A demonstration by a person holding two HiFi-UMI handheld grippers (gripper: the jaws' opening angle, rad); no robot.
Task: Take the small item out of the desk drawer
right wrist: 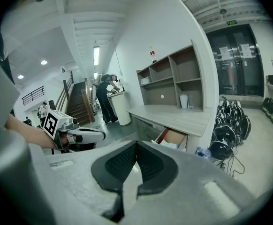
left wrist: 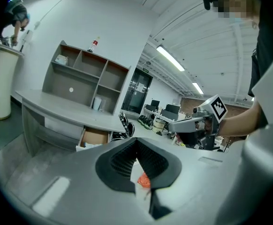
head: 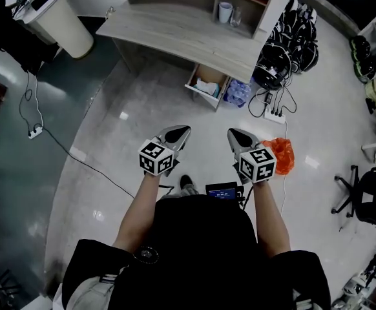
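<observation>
The desk [head: 175, 31] stands ahead of me with its drawer [head: 207, 82] pulled open below the right end. Pale and bluish things lie inside; which one is the small item I cannot tell. Both grippers hang in mid-air over the floor, well short of the drawer. My left gripper [head: 179, 132] is shut with nothing in it, and so is my right gripper [head: 234, 134]. In the left gripper view the shut jaws [left wrist: 136, 142] point toward the drawer [left wrist: 94, 137]. The right gripper view shows its closed jaws [right wrist: 136, 145] and the drawer [right wrist: 176, 138] beyond.
An orange bag [head: 280, 155] lies on the floor by my right hand. A pack of water bottles [head: 238, 93] and a power strip [head: 273, 113] sit right of the drawer, with black helmets [head: 291, 44] behind. A white bin [head: 62, 19] stands left of the desk.
</observation>
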